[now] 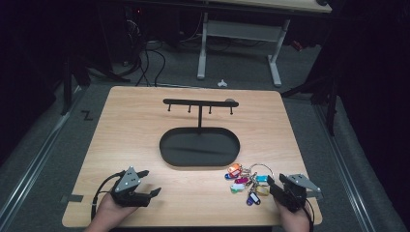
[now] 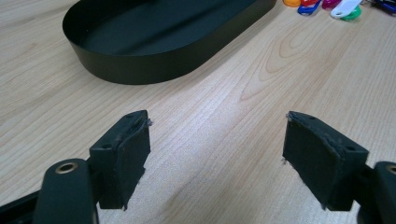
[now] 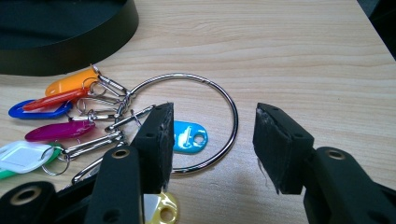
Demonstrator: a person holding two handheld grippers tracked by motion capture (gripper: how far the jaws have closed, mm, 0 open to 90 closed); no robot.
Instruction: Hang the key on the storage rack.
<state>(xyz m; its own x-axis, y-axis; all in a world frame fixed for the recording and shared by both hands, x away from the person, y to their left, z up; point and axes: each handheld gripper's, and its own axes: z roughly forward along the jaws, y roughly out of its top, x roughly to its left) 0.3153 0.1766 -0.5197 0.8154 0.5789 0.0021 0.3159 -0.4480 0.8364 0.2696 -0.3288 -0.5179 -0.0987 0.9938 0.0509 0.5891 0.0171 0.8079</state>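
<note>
The right claw (image 3: 212,140) stands released and grips nothing, its jaws apart low over the near right part of the pale wooden counter (image 1: 145,121). Between and just beyond the jaws lies the large silver metal key ring (image 3: 219,93) with its bunch of coloured plastic key tags (image 3: 60,93), flat on the wood. The left-hand jaw in the right gripper view covers part of the ring and sits over a blue tag (image 3: 189,136). A likely slip is that closing here pinches a loose tag or a small clip instead of the ring wire; the bunch would then dangle crookedly or drop. The wire is thin and lies flush on the counter, so the pads may also scrape past it or push the bunch sideways toward the near edge.

The left claw (image 2: 217,140) is likewise released, empty, over bare wood at the near left, well apart from the ring.

Farther off stands the black oval metal tray (image 1: 169,152), with a black T-shaped hook rack (image 1: 199,102) rising from it. Its pegs look small, so a swinging ring could miss them, and a hard knock might tip the stand.
</note>
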